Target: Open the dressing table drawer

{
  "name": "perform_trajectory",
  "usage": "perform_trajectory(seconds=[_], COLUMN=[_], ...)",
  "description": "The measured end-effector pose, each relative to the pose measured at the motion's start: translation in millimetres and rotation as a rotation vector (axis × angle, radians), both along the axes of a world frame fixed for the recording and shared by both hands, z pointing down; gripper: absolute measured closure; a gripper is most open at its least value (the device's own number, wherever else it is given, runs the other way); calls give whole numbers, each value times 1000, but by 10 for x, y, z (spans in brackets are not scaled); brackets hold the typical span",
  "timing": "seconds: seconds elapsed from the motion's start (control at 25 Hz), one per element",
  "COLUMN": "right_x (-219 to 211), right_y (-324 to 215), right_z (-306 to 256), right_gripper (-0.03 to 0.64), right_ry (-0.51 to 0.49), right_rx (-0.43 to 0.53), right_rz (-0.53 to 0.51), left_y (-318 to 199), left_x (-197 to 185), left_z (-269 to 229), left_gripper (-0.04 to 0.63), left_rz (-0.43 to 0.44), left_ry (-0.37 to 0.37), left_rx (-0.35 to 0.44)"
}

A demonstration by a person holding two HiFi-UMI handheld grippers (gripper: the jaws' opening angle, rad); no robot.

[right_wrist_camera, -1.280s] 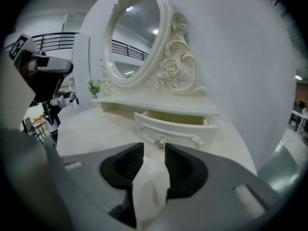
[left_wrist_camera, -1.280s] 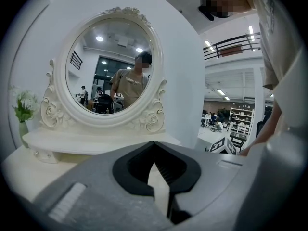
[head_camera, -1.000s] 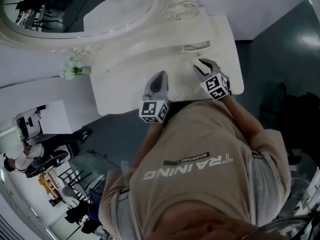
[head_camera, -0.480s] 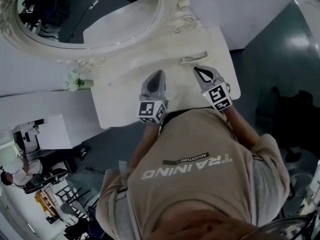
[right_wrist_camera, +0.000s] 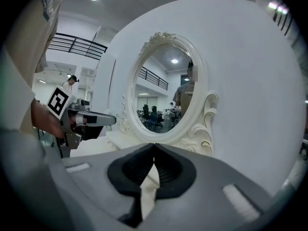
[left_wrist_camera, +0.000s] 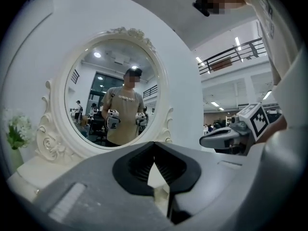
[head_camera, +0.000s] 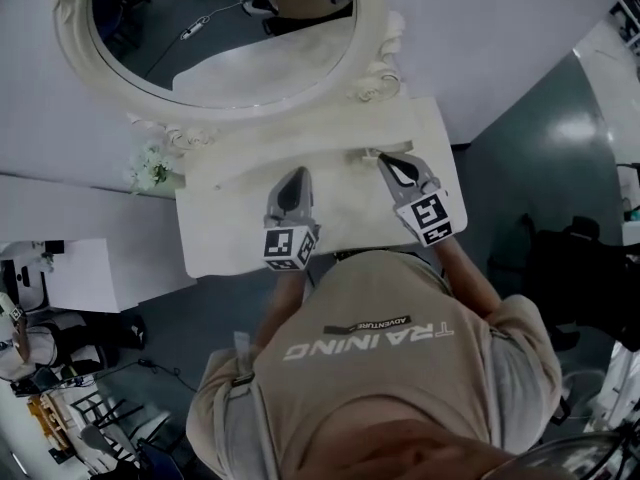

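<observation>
The white dressing table (head_camera: pixel 225 223) stands against the wall under its oval mirror (head_camera: pixel 230 38). Its front and the drawer are hidden below my torso. My left gripper (head_camera: pixel 296 178) hovers over the middle of the tabletop, shut with nothing in it; in the left gripper view its pads meet at the tips (left_wrist_camera: pixel 154 146). My right gripper (head_camera: pixel 386 158) hangs over the right part of the top, also shut and empty (right_wrist_camera: pixel 154 146). A thin white bar-like piece (head_camera: pixel 362 153) lies on the top just beyond its tips. Each gripper shows in the other's view (left_wrist_camera: pixel 208 141) (right_wrist_camera: pixel 107 120).
A small vase of white flowers (head_camera: pixel 150 165) stands at the table's back left corner. A white cabinet (head_camera: pixel 90 268) sits left of the table. People and chairs (head_camera: pixel 40 348) are on the dark floor at lower left. Dark objects (head_camera: pixel 580 278) lie on the floor at right.
Both grippers have risen and now hang above the tabletop, nearer the mirror. The head view has tilted up, so more of the mirror shows.
</observation>
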State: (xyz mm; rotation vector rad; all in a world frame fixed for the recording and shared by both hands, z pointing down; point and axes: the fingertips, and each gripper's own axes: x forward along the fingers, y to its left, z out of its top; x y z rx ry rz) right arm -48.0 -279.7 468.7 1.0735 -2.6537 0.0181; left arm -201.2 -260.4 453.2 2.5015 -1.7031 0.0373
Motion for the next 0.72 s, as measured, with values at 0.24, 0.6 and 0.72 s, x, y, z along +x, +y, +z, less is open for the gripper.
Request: perform_trajectory(seconds=[0.24,0.6,0.72], right_x=[-197,-222,-226], right_y=[43,119,153], right_z=[-113,-201,-214], right_gripper=[612,612,612], right_ry=[-83,-130,-119], right_rx=[0,-1,17], right_rz=[-11,11,33], left_y=[-2,201,207], left_x=[-323,-454,-431], left_z=[-62,-47,30], left_gripper=[588,588,588], left_rz=[-65,-93,-55], left_ry=[-11,10,-24], left_rx=[14,22,12])
